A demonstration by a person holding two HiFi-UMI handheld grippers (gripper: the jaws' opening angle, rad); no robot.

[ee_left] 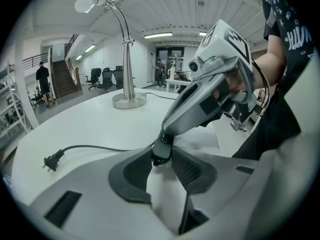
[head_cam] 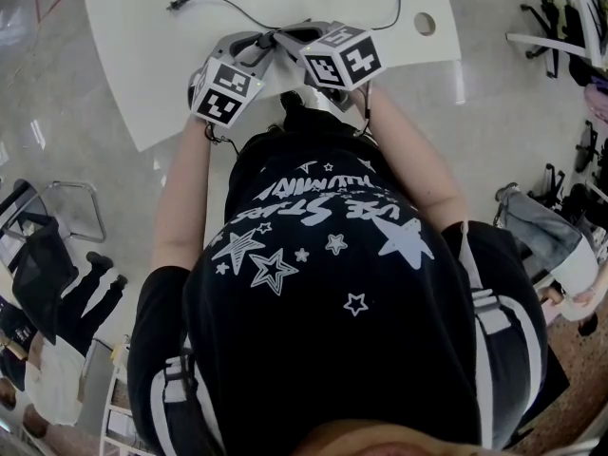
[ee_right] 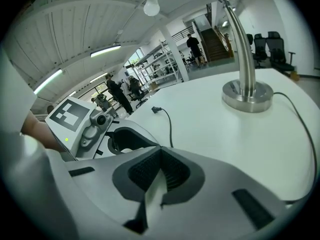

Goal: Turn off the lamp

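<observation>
The steel gooseneck lamp stands on its round base (ee_left: pixel 129 100) at the far side of the white table (head_cam: pixel 142 74), its bulb (ee_right: pixel 151 6) hanging bare. I cannot tell if the bulb glows. The black cord's plug (ee_left: pixel 52 160) lies loose on the tabletop. Both grippers meet at the table's near edge. My right gripper (ee_right: pixel 160 159) is shut, pads together, empty. Its closed tip (ee_left: pixel 160 153) sits between the pads of my left gripper (ee_left: pixel 161 162), which press on it from both sides. From above, the left gripper (head_cam: pixel 266 41) and the right gripper (head_cam: pixel 283 36) touch nose to nose.
The lamp cord (ee_right: pixel 300 134) runs from the base toward the near right edge. A round cable hole (head_cam: pixel 425 24) is in the table's right end. Office chairs (ee_left: pixel 106 78), a staircase (ee_left: pixel 62 79) and standing people (ee_right: pixel 116 91) are beyond the table.
</observation>
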